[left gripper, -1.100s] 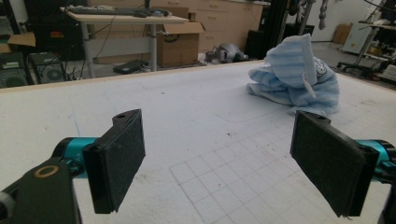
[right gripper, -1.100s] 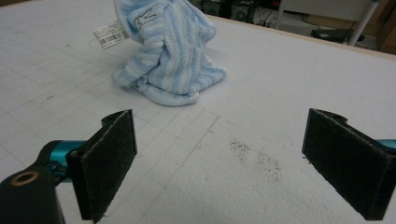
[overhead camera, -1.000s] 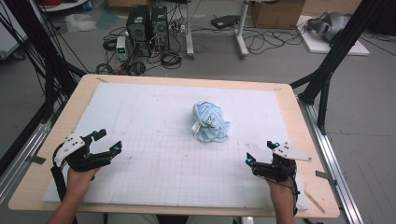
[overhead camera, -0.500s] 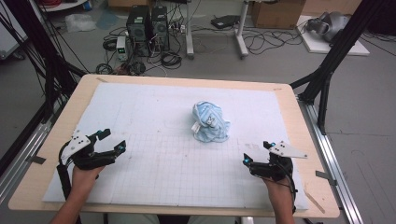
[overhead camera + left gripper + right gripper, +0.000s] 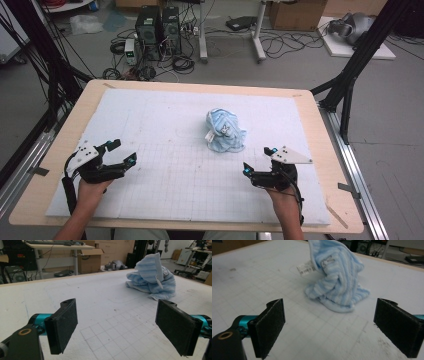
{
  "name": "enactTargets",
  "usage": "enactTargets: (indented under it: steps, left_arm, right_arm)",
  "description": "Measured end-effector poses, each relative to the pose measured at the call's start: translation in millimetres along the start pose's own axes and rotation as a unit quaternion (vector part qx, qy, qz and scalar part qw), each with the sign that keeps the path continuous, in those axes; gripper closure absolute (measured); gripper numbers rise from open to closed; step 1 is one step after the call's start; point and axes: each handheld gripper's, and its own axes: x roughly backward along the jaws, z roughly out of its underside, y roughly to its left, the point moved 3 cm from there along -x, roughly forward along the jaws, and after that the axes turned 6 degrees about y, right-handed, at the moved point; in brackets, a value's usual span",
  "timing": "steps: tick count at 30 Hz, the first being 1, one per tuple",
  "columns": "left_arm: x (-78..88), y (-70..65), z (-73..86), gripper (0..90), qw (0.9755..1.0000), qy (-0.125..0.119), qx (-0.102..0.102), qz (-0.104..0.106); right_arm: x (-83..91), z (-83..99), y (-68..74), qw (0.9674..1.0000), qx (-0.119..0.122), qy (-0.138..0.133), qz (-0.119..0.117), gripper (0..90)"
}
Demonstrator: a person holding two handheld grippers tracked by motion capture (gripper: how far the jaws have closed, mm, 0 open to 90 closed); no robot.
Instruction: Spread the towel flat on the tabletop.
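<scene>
Crumpled pale-blue striped plush cloth (image 5: 225,131) with white tag: lying heaped mid-counter on the white gridded mat (image 5: 165,125). Left tongs (image 5: 119,154) and right tongs (image 5: 260,161): both hovering spread, empty, well apart from it.

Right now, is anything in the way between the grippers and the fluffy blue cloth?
No, nothing visible. Bare white mat lies between the left gripper and the blue cloth, and between the right gripper and the cloth too. Both grippers are open.
</scene>
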Motion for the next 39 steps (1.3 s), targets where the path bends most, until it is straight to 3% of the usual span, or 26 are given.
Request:
enactTargets:
  steps: [5,8,14,22,24,30,31,33,34,36,37,38,39]
  left_arm:
    - [0.7,3.3,0.2,18.2,1.0,-0.002,0.004,0.0]
    - [0.9,5.3,0.3,18.1,1.0,-0.004,0.008,0.0]
    - [-0.5,5.8,-0.3,18.2,0.9999,-0.005,0.009,0.002]
    - [-1.5,5.1,-0.1,18.2,0.9999,-0.005,0.01,0.005]
    - [-1.3,5.9,-0.1,18.3,0.9999,-0.005,0.011,0.003]
    - [-1.2,6.5,-0.4,18.2,0.9999,-0.006,0.012,0.002]
    - [-1.4,6.3,-0.4,18.3,0.9999,-0.007,0.011,0.003]
    - [-1.5,6.0,-0.3,18.3,0.9999,-0.006,0.012,0.003]
    - [-1.5,5.9,-0.3,18.3,0.9999,-0.006,0.012,0.003]
    - [-1.0,6.4,-0.3,18.3,0.9999,-0.006,0.012,0.003]
    - [-0.8,6.7,-0.2,18.3,0.9999,-0.007,0.014,0.002]
    - [-0.4,7.4,-0.1,18.3,0.9999,-0.007,0.014,0.001]
    - [-0.1,7.9,-0.1,18.4,0.9999,-0.007,0.015,0.001]
  right_arm:
    - [-14.1,-17.9,8.1,0.9997,0.022,0.012,-0.002,9.2]
    - [-34.8,-40.3,12.2,0.9995,0.023,0.019,0.0,9.2]
    - [-72.9,-69.0,21.1,0.9958,0.069,0.059,-0.002,9.3]
    - [-107.4,-81.2,19.6,0.9921,0.082,0.095,0.003,12.8]
    - [-117.8,-85.0,18.3,0.9892,0.097,0.109,0.015,14.6]
    - [-135.1,-90.9,14.1,0.9836,0.11,0.134,0.048,15.8]
    - [-142.4,-91.5,13.0,0.9792,0.124,0.148,0.063,20.4]
    - [-148.6,-90.1,10.0,0.9744,0.128,0.168,0.077,28.6]
    - [-148.6,-90.1,10.0,0.9744,0.128,0.168,0.077,28.6]
    - [-151.3,-89.1,3.9,0.9724,0.122,0.177,0.091,47.5]
    - [-151.3,-89.1,3.9,0.9724,0.122,0.177,0.091,47.5]
    - [-150.3,-89.2,1.3,0.9737,0.115,0.177,0.085,61.4]
    - [-149.6,-89.0,0.9,0.9741,0.113,0.18,0.078,66.0]
